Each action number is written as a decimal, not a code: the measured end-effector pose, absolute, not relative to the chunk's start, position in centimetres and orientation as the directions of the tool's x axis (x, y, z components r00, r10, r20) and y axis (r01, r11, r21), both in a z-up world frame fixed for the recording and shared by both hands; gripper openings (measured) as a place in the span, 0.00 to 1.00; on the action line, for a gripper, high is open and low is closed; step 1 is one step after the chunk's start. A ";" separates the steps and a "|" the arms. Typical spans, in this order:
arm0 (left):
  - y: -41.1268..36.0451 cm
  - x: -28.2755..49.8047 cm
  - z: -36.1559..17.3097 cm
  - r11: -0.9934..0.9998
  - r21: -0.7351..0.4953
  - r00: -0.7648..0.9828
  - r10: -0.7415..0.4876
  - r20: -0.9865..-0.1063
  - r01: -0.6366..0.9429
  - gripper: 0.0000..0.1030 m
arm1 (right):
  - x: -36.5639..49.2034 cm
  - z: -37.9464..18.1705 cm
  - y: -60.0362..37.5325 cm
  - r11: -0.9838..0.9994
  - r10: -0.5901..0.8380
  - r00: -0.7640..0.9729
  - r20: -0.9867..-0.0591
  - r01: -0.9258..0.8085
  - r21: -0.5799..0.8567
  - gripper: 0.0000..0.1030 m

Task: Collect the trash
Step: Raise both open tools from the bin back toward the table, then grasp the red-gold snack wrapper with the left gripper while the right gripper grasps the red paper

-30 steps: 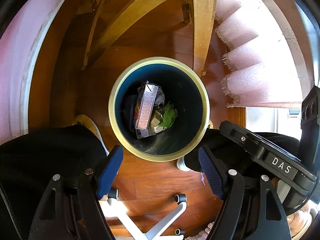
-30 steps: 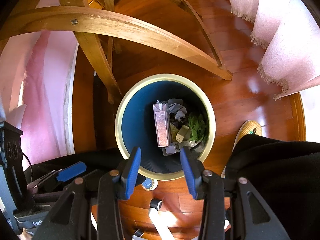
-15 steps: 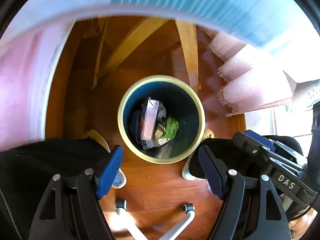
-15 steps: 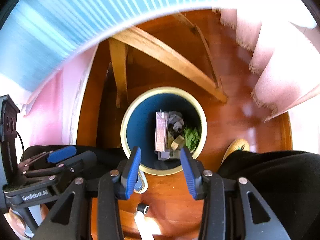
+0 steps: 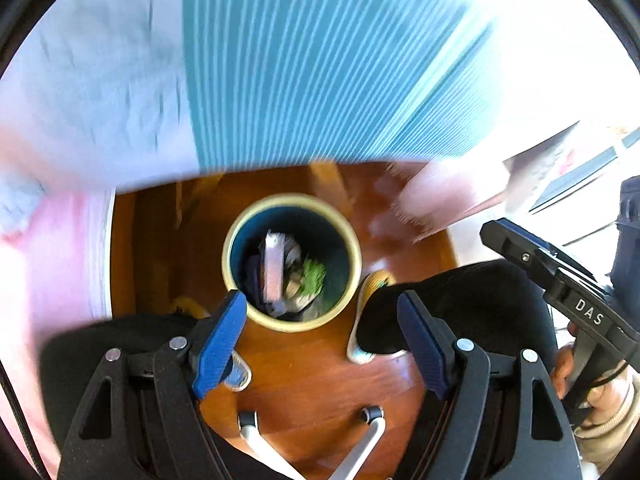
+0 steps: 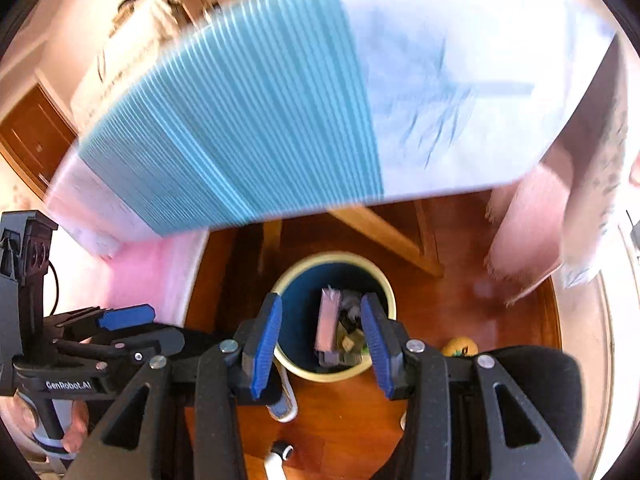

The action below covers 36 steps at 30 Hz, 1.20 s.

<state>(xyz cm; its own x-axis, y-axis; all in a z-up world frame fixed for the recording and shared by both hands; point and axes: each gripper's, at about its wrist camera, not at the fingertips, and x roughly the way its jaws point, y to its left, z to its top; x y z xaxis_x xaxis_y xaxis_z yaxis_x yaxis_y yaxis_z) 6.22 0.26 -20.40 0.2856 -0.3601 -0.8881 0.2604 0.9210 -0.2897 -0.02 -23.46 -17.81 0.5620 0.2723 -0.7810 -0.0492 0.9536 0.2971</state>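
A round bin (image 5: 354,258) (image 6: 288,280) with a cream rim and dark blue inside stands on the wooden floor under the table. In it lie a long pale carton (image 5: 274,266) (image 6: 326,322), crumpled paper and a green scrap (image 5: 314,276). My left gripper (image 5: 322,334) hangs high above the bin, open, nothing between its blue pads. My right gripper (image 6: 322,342) is also above the bin, open and empty. Each gripper shows at the side of the other's view: the right one (image 5: 560,280), the left one (image 6: 100,324).
A table with a blue-striped and white cloth (image 5: 320,60) (image 6: 300,100) fills the upper half of both views, blurred. Wooden table legs (image 6: 380,232) stand behind the bin. Pink fringed fabric (image 6: 524,232) hangs at right. A person's black-trousered legs (image 5: 460,300), shoes and a chair base (image 5: 360,432) are below.
Both grippers have risen well away from the bin, which now looks smaller. The tabletop with its striped cloth has come into view above. Neither gripper's opening changed.
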 end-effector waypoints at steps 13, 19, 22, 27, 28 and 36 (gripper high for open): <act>-0.1 7.5 -4.1 0.869 -0.296 0.439 -0.462 -0.770 0.395 0.74 | -0.2 -4.1 -24.9 0.925 0.356 0.713 -0.604 -0.179 0.335 0.41; 0.0 11.2 0.8 0.875 -0.256 0.504 -0.452 -0.736 0.411 0.74 | 2.8 0.8 -26.5 0.922 0.358 0.740 -0.569 -0.186 0.339 0.41; -0.3 14.2 2.5 0.881 -0.242 0.516 -0.440 -0.735 0.406 0.74 | 5.6 2.4 -27.5 0.924 0.346 0.748 -0.567 -0.167 0.345 0.41; -1.1 20.4 4.5 0.900 -0.215 0.546 -0.406 -0.733 0.380 0.74 | 11.5 3.8 -29.6 0.933 0.308 0.754 -0.581 -0.117 0.342 0.44; -1.3 22.1 4.9 0.903 -0.212 0.548 -0.399 -0.735 0.374 0.74 | 13.0 3.9 -30.1 0.933 0.301 0.750 -0.589 -0.104 0.344 0.51; -3.7 33.5 4.4 0.919 -0.199 0.542 -0.364 -0.758 0.340 0.74 | 25.7 0.9 -34.5 0.901 0.267 0.710 -0.651 0.056 0.431 0.57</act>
<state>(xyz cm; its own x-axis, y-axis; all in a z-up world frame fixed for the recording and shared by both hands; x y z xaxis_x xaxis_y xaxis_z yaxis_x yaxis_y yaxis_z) 33.46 -3.67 4.44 0.5417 -0.3641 -0.7576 0.3396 0.9193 -0.1990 25.69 -34.52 0.95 0.7101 0.2673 -0.6514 0.0565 0.9006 0.4311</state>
